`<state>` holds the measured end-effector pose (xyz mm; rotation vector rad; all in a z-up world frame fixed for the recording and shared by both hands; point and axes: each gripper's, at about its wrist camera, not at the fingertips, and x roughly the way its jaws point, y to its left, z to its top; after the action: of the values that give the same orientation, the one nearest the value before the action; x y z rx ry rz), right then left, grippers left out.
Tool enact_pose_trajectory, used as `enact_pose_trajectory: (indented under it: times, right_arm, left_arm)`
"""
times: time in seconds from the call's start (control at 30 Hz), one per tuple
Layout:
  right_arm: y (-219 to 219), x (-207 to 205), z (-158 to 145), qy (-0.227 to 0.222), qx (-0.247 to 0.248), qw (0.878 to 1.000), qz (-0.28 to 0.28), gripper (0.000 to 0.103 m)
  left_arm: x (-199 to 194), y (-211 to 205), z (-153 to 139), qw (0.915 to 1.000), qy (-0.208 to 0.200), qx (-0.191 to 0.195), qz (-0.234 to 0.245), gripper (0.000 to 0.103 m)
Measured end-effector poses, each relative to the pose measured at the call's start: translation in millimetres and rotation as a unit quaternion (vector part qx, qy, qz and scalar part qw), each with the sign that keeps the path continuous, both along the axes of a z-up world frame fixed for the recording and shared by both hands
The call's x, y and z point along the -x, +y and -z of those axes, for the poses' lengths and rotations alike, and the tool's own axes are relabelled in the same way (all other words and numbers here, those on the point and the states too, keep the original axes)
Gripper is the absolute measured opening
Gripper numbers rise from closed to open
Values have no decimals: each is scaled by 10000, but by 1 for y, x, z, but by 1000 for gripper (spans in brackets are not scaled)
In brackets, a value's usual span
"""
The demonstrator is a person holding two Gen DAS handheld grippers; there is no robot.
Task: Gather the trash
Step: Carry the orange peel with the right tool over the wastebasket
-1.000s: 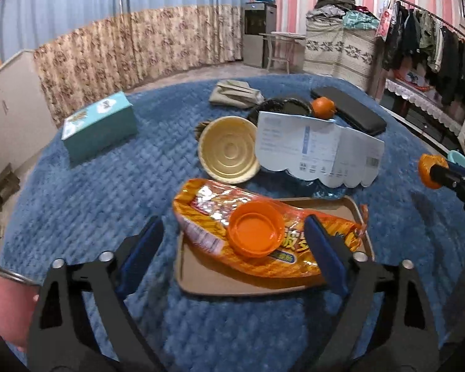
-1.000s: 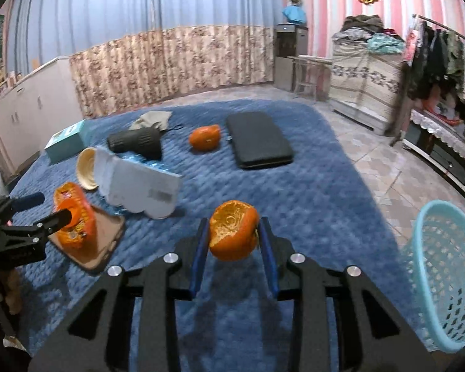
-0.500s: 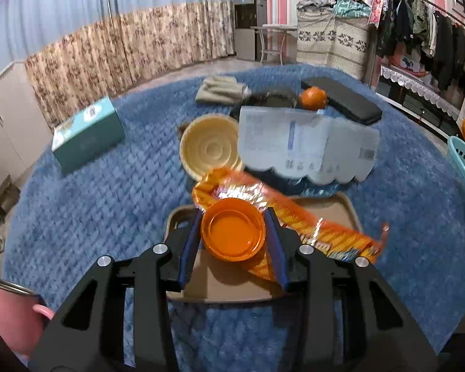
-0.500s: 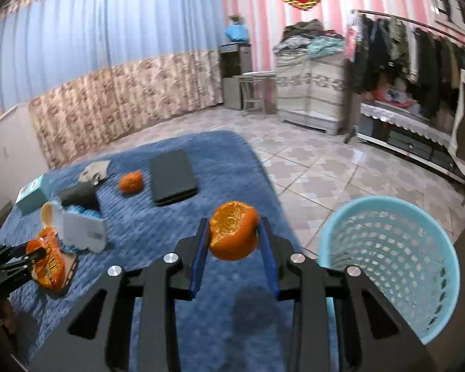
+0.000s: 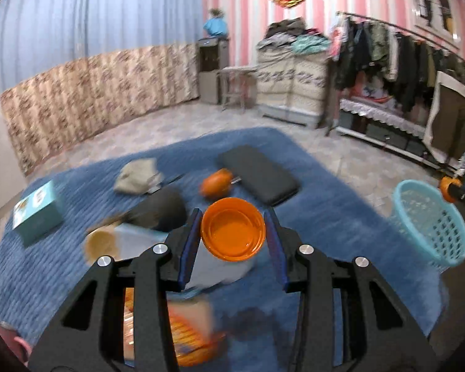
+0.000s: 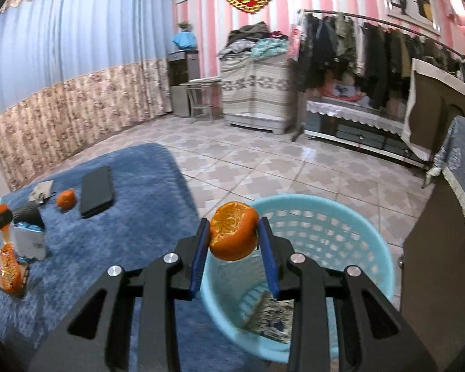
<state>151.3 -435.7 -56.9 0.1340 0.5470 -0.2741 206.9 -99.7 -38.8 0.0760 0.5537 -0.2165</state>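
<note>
Orange plastic fills the middle of the left wrist view: a shallow round orange plastic lid, hollow side facing the camera, is pinched at its rim between the blue-padded fingers of the left gripper, clear of the thick blue blanket that covers the table. The fingers have just been closing and the lid sits between them. Below the gripper lie an orange foil snack wrapper and a white printed paper label, both blurred. Further off on the blanket are a whole orange mandarin, a flat black rectangular case, a teal tissue box and a crumpled beige cloth.

In the right wrist view the right gripper has its fingers pressed on either side of a hollowed orange mandarin peel, held directly over the near rim of a light blue perforated plastic waste basket. The basket stands on the tiled floor just beside the edge of the blue blanket, and some patterned scrap lies at its bottom.
</note>
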Motion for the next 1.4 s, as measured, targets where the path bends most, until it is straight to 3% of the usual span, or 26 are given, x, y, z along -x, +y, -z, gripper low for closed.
enact_pose_trajectory:
  times: [0.23, 0.7, 1.1, 1.17, 1.23, 1.4]
  right_arm:
    - [-47, 14, 3, 109, 14, 9986, 521, 33]
    - [-116, 28, 19, 187, -252, 9910, 1301, 33]
    - [-137, 30, 32, 272, -432, 9878, 1472, 33]
    - [-133, 29, 32, 285, -416, 9881, 1453, 33]
    - [-133, 27, 32, 291, -414, 9886, 1420, 33]
    - [-127, 23, 34, 309, -420, 9895, 1348, 33]
  left_arm:
    - [-8, -95, -13, 9971, -293, 116, 700, 40]
    - [-20, -245, 16, 9827, 14, 309, 1825, 40]
    - [-24, -319, 40, 9697, 205, 110, 2431, 40]
    - [-25, -321, 40, 9709, 175, 42, 2389, 51]
    - [-25, -319, 36, 9729, 122, 41, 2309, 71]
    - [-25, -302, 26, 9786, -82, -35, 2054, 86]
